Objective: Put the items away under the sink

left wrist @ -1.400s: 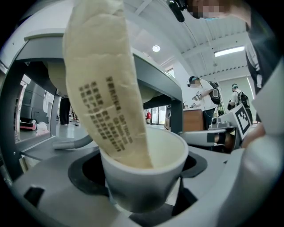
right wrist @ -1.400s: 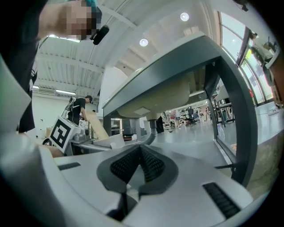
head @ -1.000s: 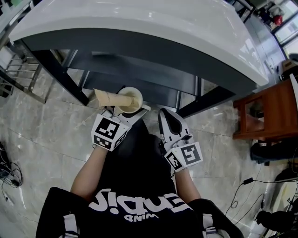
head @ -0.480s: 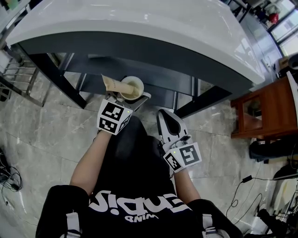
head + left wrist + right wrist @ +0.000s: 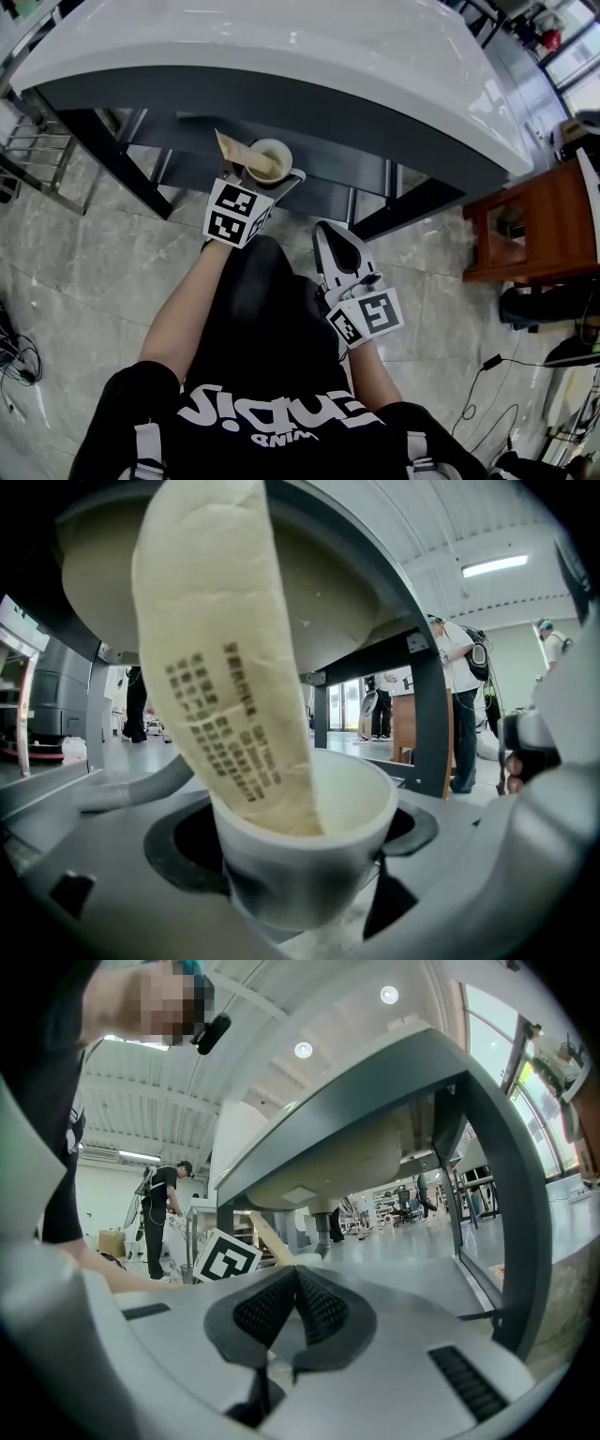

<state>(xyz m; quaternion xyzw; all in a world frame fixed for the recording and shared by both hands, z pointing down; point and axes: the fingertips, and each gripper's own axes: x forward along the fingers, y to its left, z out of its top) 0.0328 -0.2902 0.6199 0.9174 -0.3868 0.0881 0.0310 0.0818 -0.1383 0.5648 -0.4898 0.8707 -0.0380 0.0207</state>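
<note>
**Asker:** What lies to the left?

**Operator:** From my head view, looking steeply down: loose cables [image 5: 13, 354] on the marble floor [image 5: 103, 272] and a metal rack [image 5: 37, 150] at the far left edge. Just right of the rack a dark frame leg [image 5: 120, 150] slants down from the white sink [image 5: 309, 47], whose top fills the upper part of the view.

**Asker:** And the left claw?

**Operator:** My left gripper [image 5: 272, 176] reaches in below the sink's front edge. Its jaws are clamped on a pale cup [image 5: 269, 159], which stands upright between them. A cream packet [image 5: 228, 146] with dark print sticks out of the cup and leans left. In the left gripper view the packet [image 5: 220, 658] rises toward the basin's underside. A grey drain pipe [image 5: 131, 787] runs behind the cup [image 5: 300, 855]. The cup hangs over the front of a dark lower shelf [image 5: 323, 192]; I cannot tell whether it touches it.

**Asker:** The right claw?

**Operator:** My right gripper [image 5: 336, 246] hangs nearer my body, short of the frame. Its ribbed pads [image 5: 319, 1309] are pressed together with nothing between them.

**Asker:** Farther right?

**Operator:** A brown wooden stand [image 5: 534, 225], well apart from both grippers.
</note>
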